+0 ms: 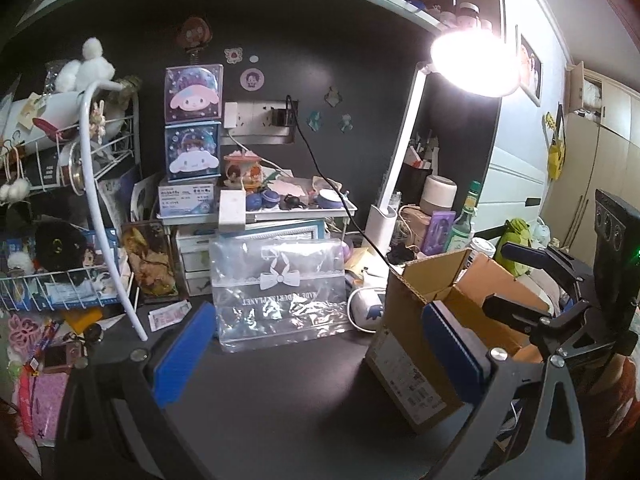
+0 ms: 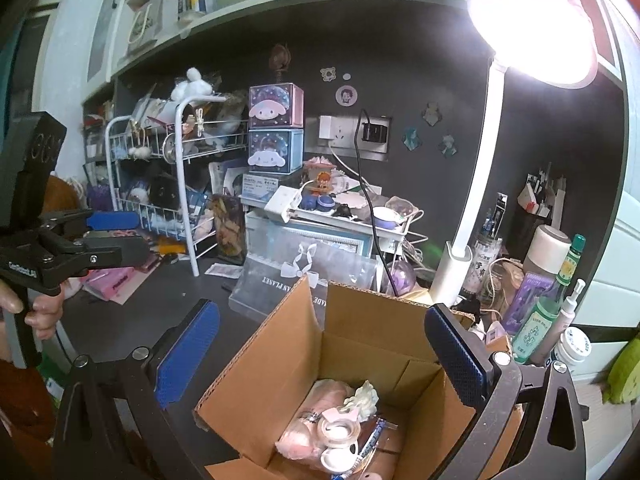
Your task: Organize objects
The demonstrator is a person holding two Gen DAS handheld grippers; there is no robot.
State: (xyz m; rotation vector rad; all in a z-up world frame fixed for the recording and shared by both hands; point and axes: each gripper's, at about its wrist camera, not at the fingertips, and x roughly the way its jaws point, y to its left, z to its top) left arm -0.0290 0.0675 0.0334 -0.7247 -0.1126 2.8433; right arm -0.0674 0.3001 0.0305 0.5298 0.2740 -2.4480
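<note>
An open cardboard box (image 2: 360,344) stands on the dark desk (image 1: 280,392); it also shows in the left wrist view (image 1: 424,344) at right. Inside it lie a pink soft item (image 2: 316,412), a tape roll (image 2: 338,430) and other small things. My right gripper (image 2: 320,352) is open and empty, hovering over the box opening. My left gripper (image 1: 320,348) is open and empty above the bare desk, left of the box. A clear plastic pouch with a bow print (image 1: 280,292) leans behind, between the grippers' fingers in the left view.
A lit white desk lamp (image 1: 472,60) stands behind the box. A white wire rack (image 1: 80,208) of plush toys fills the left. Character boxes (image 1: 194,120), a tray of trinkets (image 1: 296,200), bottles (image 2: 548,304) and pink packets (image 1: 40,360) crowd the desk edges.
</note>
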